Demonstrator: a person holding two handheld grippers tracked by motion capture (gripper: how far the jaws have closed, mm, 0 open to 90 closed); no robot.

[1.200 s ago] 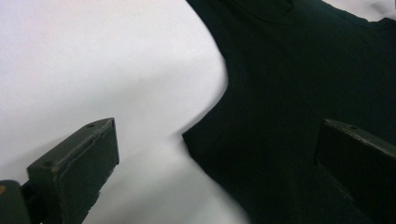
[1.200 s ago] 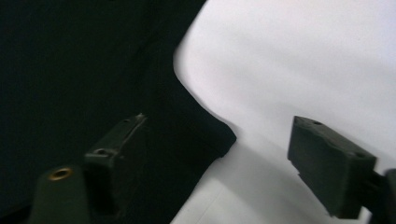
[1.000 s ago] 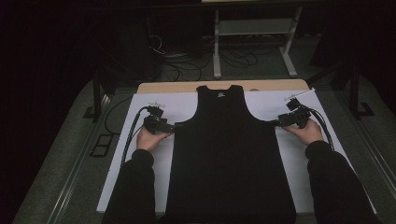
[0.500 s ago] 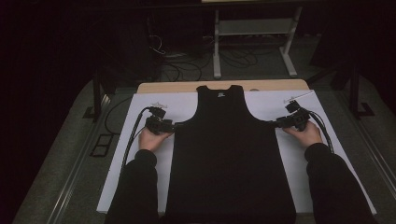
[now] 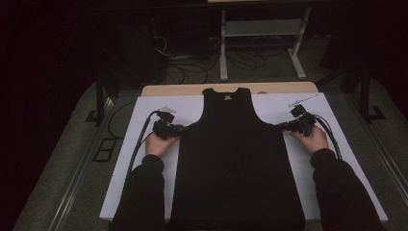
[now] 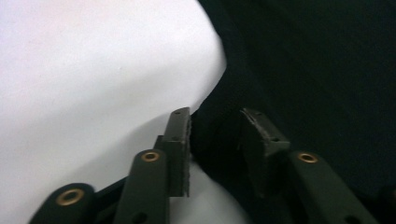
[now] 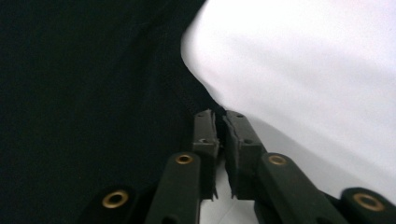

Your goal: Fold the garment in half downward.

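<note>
Black tank top [image 5: 238, 163] flat on the white bench [image 5: 144, 159], neck far. Right tongs [image 7: 219, 123] have moved in from the right and are clenched on its armhole edge; left tongs [image 6: 215, 126], jaws apart, straddle the left edge—grasp probably imminent.

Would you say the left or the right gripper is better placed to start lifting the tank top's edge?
Right, probably. The right gripper has its jaws closed at the tank top side edge, seemingly pinching it. The left gripper straddles its edge with jaws apart.
</note>
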